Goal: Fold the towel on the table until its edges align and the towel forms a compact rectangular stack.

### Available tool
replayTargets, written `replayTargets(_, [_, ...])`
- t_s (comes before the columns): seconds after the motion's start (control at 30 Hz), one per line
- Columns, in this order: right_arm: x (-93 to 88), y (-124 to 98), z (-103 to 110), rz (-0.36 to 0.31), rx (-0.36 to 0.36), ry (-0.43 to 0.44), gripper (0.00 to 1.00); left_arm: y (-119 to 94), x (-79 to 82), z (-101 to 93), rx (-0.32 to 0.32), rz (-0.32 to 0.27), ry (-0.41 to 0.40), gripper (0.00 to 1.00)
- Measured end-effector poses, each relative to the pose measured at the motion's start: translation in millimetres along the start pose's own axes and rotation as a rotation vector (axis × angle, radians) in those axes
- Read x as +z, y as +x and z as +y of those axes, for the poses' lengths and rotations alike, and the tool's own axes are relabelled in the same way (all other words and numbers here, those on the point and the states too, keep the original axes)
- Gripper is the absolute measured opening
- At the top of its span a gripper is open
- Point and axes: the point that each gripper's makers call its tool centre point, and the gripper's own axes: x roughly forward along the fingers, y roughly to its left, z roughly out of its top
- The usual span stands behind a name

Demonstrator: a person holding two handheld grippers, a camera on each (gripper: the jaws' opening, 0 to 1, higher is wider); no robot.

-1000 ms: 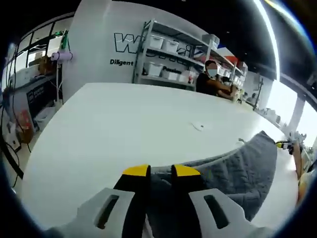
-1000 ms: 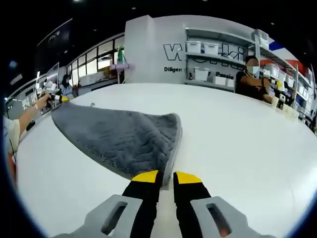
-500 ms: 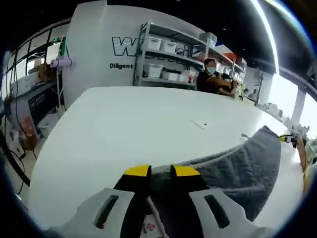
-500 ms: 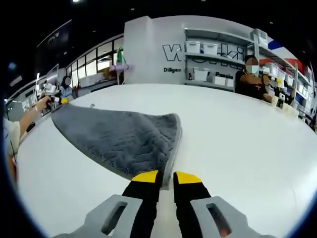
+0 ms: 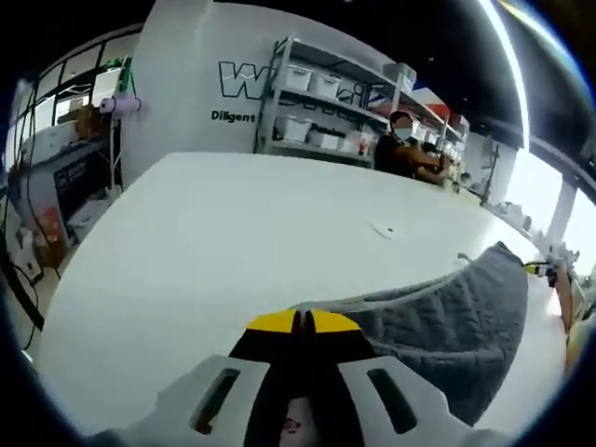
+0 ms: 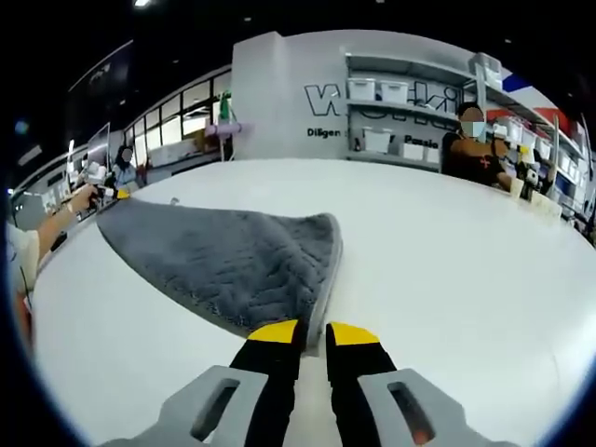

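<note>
In the left gripper view, the left gripper (image 5: pixel 304 321) sits lowest, its two yellow-tipped jaws pressed together on the near corner of the one grey towel (image 5: pixel 447 321). The towel spreads away to the right over the white table (image 5: pixel 205 233), its far corner raised near the right edge.

In the right gripper view, the right gripper (image 6: pixel 313 332) holds its two jaws a narrow gap apart, with the towel's (image 6: pixel 233 261) near edge running down into that gap; whether the pads pinch the cloth cannot be told. The towel lies flat on the table (image 6: pixel 447 270), stretching left toward a forearm (image 6: pixel 51 228) at the left edge.

Further off stand one shelving rack (image 6: pixel 419 112) with white bins and one seated person (image 6: pixel 475 149) beside it, against a white wall (image 6: pixel 279 93) with dark lettering.
</note>
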Motion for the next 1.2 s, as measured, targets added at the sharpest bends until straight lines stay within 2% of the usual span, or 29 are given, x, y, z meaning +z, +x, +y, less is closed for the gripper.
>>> replayTargets(0.07, [0.0, 0.0, -0.2, -0.001, 0.000, 0.000, 0.08, -2.8, 2.7, 1.6, 0.011, -0.023, -0.003, 0.02])
replayTargets(0.2, [0.0, 0.1, 0.0, 0.000, 0.002, -0.001, 0.08, -10.2, 19.8, 3.4, 0.037, -0.115, 0.001, 0.02])
replayTargets(0.3, [-0.3, 0.4, 1.0, -0.001, 0.007, 0.002, 0.08, -12.9, 35.6, 5.5, 0.068, -0.174, 0.067, 0.02])
replayTargets(0.37, [-0.5, 0.6, 2.0, -0.002, 0.010, 0.008, 0.08, -12.3, 40.1, 8.1, 0.080, -0.185, 0.071, 0.02])
replayTargets(0.43, [-0.6, 1.0, 2.1, -0.002, 0.012, 0.010, 0.08, -8.2, 35.5, 7.7, 0.093, -0.159, 0.068, 0.02])
replayTargets(0.67, [-0.4, 1.0, 1.9, -0.001, 0.013, 0.006, 0.08, 17.4, -2.3, 10.2, 0.149, -0.013, 0.109, 0.03])
replayTargets(0.73, [-0.7, 0.9, 2.7, 0.000, 0.014, 0.005, 0.08, 23.1, -7.2, 12.3, 0.153, -0.002, 0.111, 0.04])
replayTargets(0.83, [-0.9, 1.0, 2.7, 0.001, 0.015, 0.003, 0.09, 19.8, -4.8, 13.8, 0.150, -0.019, 0.064, 0.09])
replayTargets(0.97, [-0.5, 1.0, -0.4, 0.000, 0.011, 0.004, 0.10, 10.8, 1.9, 29.5, 0.149, -0.019, 0.063, 0.33])
replayTargets(1.13, [-0.8, 1.1, -2.4, -0.002, 0.003, 0.008, 0.12, -17.6, -5.2, 11.0, 0.070, -0.022, 0.038, 0.39])
replayTargets(1.17, [-0.8, 1.1, -2.0, -0.001, 0.002, 0.008, 0.12, -22.7, -10.0, 6.4, 0.050, -0.010, 0.013, 0.41])
replayTargets(1.2, [-0.9, 1.2, -1.7, 0.000, 0.002, 0.009, 0.12, -29.7, -20.2, -6.5, 0.036, 0.012, -0.003, 0.42])
